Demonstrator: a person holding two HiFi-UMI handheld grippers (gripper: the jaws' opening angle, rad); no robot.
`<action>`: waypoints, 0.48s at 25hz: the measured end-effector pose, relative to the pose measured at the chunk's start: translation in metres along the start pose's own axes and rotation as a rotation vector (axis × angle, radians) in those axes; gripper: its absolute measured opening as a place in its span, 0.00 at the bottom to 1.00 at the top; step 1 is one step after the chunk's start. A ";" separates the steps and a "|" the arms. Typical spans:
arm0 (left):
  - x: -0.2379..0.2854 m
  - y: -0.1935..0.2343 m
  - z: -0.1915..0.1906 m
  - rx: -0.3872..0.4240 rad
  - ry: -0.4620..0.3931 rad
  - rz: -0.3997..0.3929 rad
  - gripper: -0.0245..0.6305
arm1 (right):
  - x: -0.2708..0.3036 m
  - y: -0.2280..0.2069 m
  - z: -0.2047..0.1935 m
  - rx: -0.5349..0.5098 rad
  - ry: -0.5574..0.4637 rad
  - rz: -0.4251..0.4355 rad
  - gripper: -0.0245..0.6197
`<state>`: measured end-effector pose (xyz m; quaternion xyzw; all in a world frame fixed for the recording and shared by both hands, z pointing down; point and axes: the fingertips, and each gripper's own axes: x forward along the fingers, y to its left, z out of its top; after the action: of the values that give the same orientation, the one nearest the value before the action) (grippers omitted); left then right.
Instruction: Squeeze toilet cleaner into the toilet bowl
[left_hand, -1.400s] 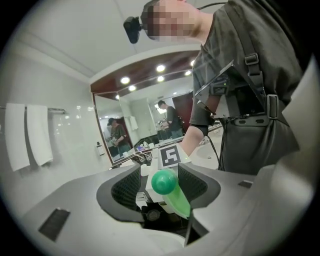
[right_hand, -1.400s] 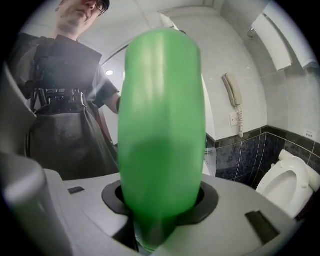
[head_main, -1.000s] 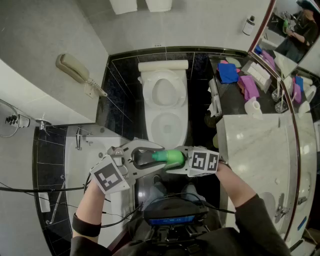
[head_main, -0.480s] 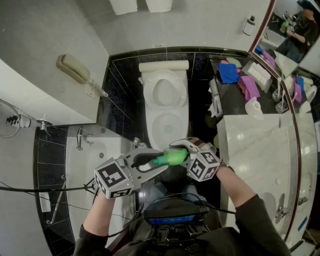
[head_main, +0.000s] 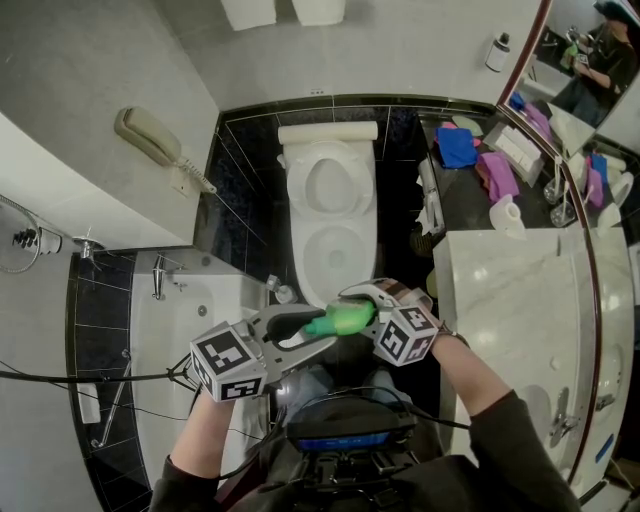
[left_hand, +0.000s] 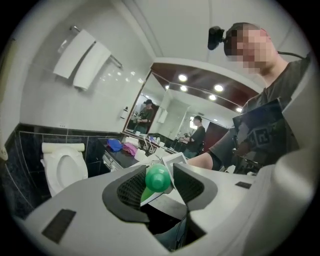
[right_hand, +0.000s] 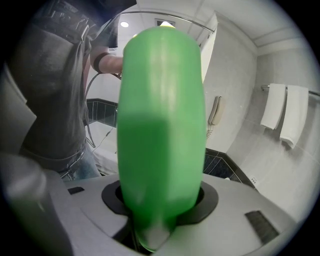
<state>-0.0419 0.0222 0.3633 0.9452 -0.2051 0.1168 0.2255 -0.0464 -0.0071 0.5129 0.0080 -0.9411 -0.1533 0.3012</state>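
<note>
A green toilet cleaner bottle lies roughly level in front of me, below the white toilet with its open bowl. My right gripper is shut on the bottle's body, which fills the right gripper view as bottle between the pads of the right gripper. My left gripper comes in from the left around the bottle's neck. In the left gripper view the round green cap sits between the black pads of the left gripper, with a thin gap on the right pad's side.
A wall phone hangs at the left above a bathtub. A marble counter stands at the right. Behind it are blue and pink cloths, a white jug and a mirror.
Both grippers and the bottle have sunk a little toward me. The left gripper has rolled about its own axis at the bottle's neck, and the right gripper's marker cube has turned too.
</note>
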 end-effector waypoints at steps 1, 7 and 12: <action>0.001 -0.003 -0.001 0.025 0.008 -0.012 0.36 | 0.000 0.001 0.001 0.001 0.001 0.007 0.33; 0.005 -0.030 0.019 0.300 0.033 -0.029 0.53 | 0.000 0.020 0.008 0.091 -0.033 0.131 0.33; -0.010 -0.027 0.036 0.625 -0.019 -0.017 0.53 | -0.011 0.040 0.040 0.315 -0.168 0.350 0.33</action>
<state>-0.0343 0.0310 0.3185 0.9715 -0.1536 0.1632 -0.0771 -0.0570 0.0435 0.4870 -0.1212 -0.9622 0.0495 0.2388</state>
